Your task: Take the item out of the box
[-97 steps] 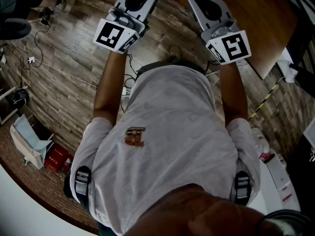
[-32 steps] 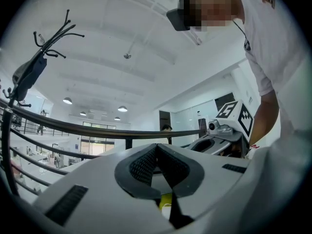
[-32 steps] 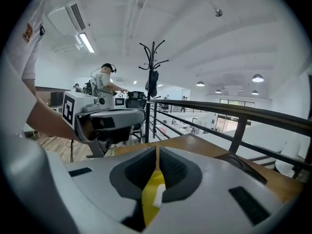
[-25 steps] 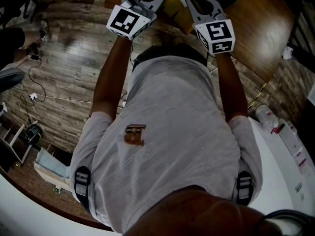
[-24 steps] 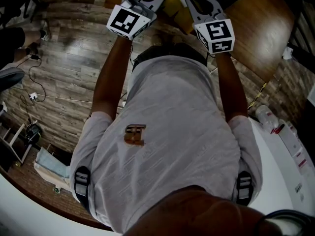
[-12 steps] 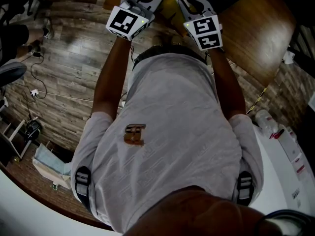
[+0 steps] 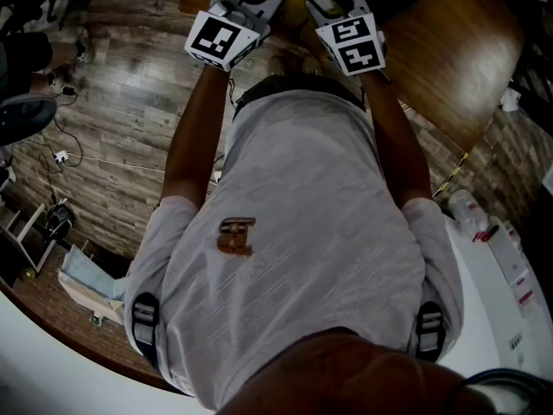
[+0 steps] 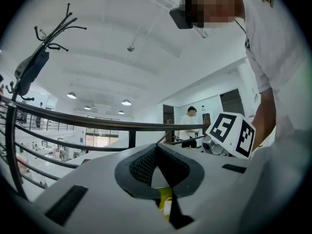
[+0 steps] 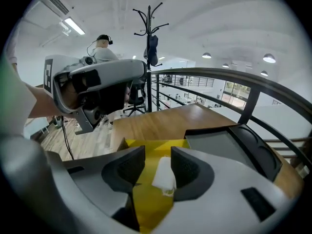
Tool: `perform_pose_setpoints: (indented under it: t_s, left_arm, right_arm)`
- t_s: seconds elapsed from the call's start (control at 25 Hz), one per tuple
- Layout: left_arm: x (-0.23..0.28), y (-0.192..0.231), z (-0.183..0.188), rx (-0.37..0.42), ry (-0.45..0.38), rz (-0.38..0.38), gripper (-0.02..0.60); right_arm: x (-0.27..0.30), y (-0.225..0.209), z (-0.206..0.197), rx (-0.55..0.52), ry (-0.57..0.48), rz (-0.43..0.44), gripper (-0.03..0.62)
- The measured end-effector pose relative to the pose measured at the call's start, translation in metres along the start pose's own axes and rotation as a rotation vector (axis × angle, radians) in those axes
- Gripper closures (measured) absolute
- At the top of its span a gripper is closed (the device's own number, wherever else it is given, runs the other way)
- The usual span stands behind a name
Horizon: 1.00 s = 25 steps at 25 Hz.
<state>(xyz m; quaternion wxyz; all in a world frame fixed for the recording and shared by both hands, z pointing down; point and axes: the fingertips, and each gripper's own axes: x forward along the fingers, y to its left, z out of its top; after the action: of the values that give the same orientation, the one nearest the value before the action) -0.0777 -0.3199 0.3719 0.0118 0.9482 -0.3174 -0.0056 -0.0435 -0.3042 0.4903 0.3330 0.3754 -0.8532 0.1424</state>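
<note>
we find the yellow box (image 9: 148, 199) standing open on the wooden surface (image 9: 161, 123), and the white item (image 9: 164, 175) lying inside it on the floor of the box, close to the wall on the right of the right gripper view. the right claw (image 9: 157, 150) is tilted down over the opening. its jaws have just been opening and now stand apart. the item shows in the gap between them, nearer one pad, but neither pad presses on it, so nothing is held. the left claw (image 8: 156, 146) is level, with its tips together, and we can make out nothing pinched between them. only a strip of yellow and white shows through the gap beneath the tips. in our judgement the item is light, soft and limp, a small folded packet or cloth that will crumple rather than resist, and it is unlikely to break. a thin loop or edge trails at its near end, which we would not rely on for a hold. we advise taking it across its narrow middle, with the pads well down on both long sides and clear of the box wall. the box itself appears light and may lift or slide along with the item unless it is steadied.
</note>
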Motion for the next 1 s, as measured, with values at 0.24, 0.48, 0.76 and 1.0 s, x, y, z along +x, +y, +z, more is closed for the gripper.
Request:
perform_pose_setpoints:
  t_s: [0.24, 0.48, 0.76, 1.0]
  left_arm:
    - [-0.001, 0.005, -0.008, -0.009, 0.014, -0.004, 0.561]
    - [-0.006, 0.010, -0.011, -0.018, 0.020, -0.003, 0.561]
    - [-0.007, 0.019, -0.015, -0.018, 0.023, -0.009, 0.562]
    - [-0.005, 0.026, -0.018, -0.024, 0.034, -0.007, 0.561]
  right_arm:
    - [0.016, -0.005, -0.017, 0.042, 0.086, -0.024, 0.385]
    - [0.031, -0.006, -0.031, 0.084, 0.174, -0.038, 0.370]
    - [0.045, -0.012, -0.039, 0.112, 0.239, -0.054, 0.367]
    - [0.057, -0.011, -0.052, 0.154, 0.311, -0.035, 0.364]
